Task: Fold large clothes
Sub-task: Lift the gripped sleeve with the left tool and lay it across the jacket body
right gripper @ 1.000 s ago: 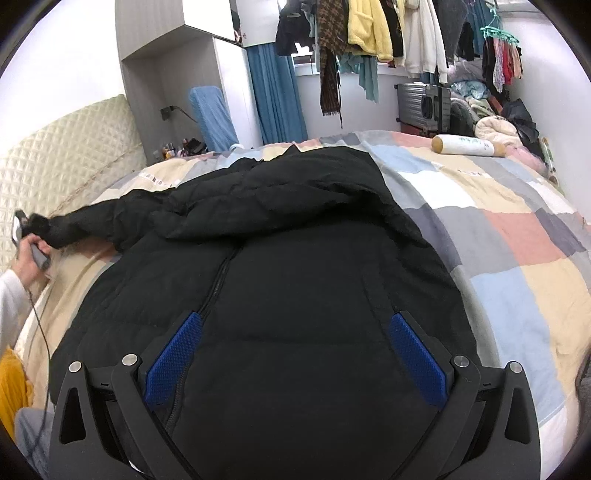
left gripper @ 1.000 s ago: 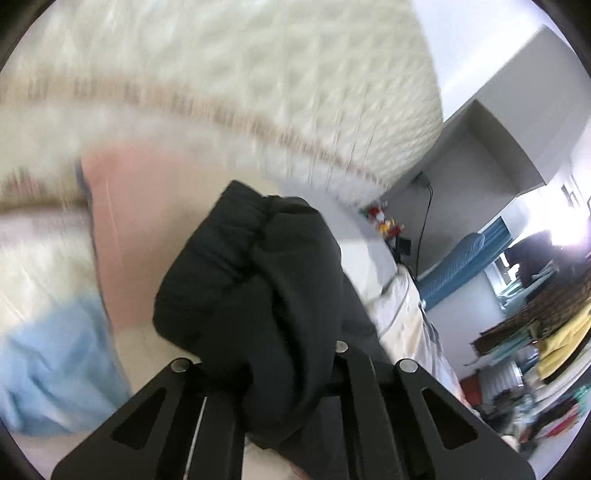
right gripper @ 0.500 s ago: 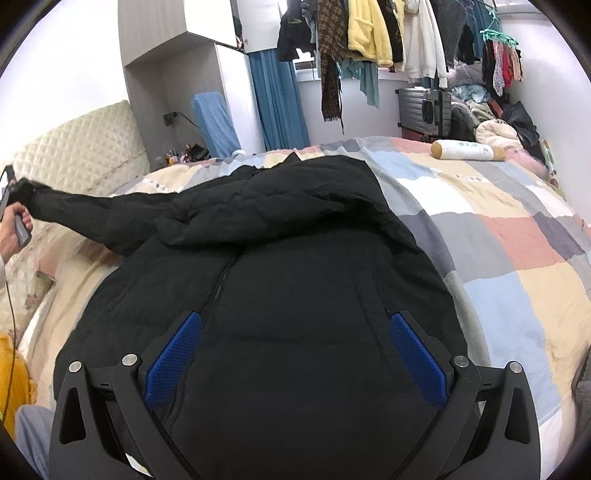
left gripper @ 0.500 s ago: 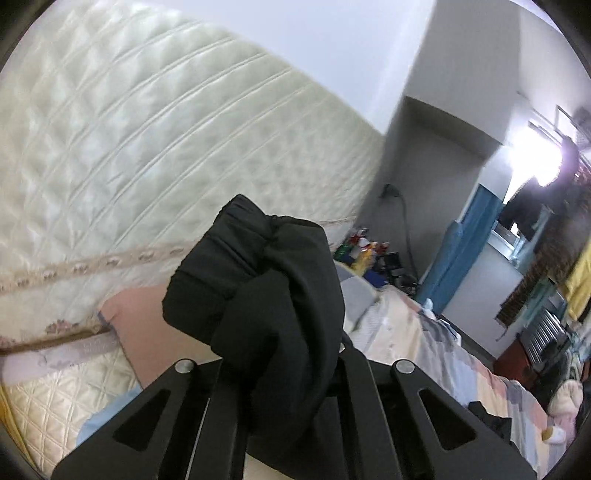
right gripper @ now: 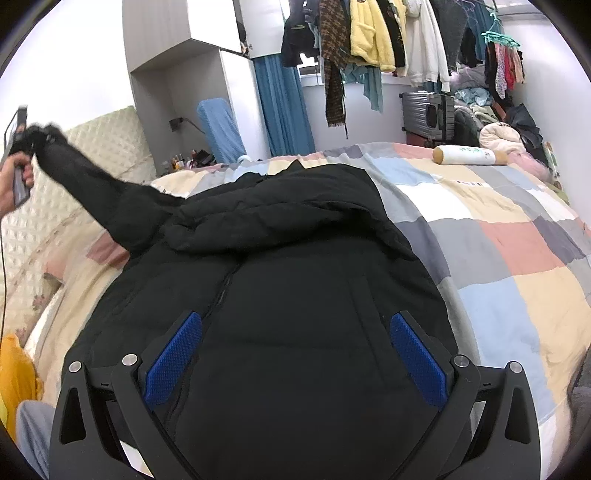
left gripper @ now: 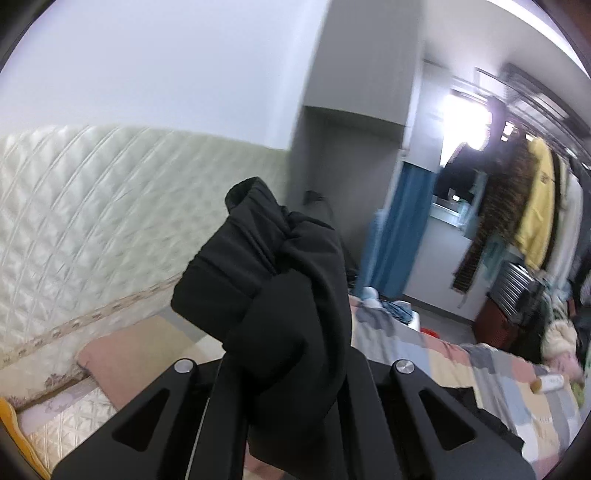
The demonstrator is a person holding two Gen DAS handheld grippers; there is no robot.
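A large black padded jacket (right gripper: pixel 295 280) lies spread on the bed, hood toward the far side. My left gripper (left gripper: pixel 291 365) is shut on the jacket's sleeve cuff (left gripper: pixel 266 280), bunched between its jaws and held high in the air. In the right wrist view that sleeve (right gripper: pixel 99 192) stretches up and left to the left gripper (right gripper: pixel 18 155) in the person's hand. My right gripper (right gripper: pixel 291 350) is open, its blue pads (right gripper: pixel 173 354) spread wide just above the jacket's lower body.
The bed has a patchwork quilt (right gripper: pixel 498 236) and a cream quilted headboard (left gripper: pixel 74 229). A cylindrical pillow (right gripper: pixel 469 155) lies at the far right. Hanging clothes (right gripper: pixel 369 33), a suitcase (right gripper: pixel 428 114) and a blue curtain (right gripper: pixel 284 107) stand beyond the bed. A pink pillow (left gripper: pixel 122 362) lies near the headboard.
My left gripper has lifted the sleeve cuff from near the pillows up into the air, and its view has swung toward the room. The right gripper has stayed open over the jacket.
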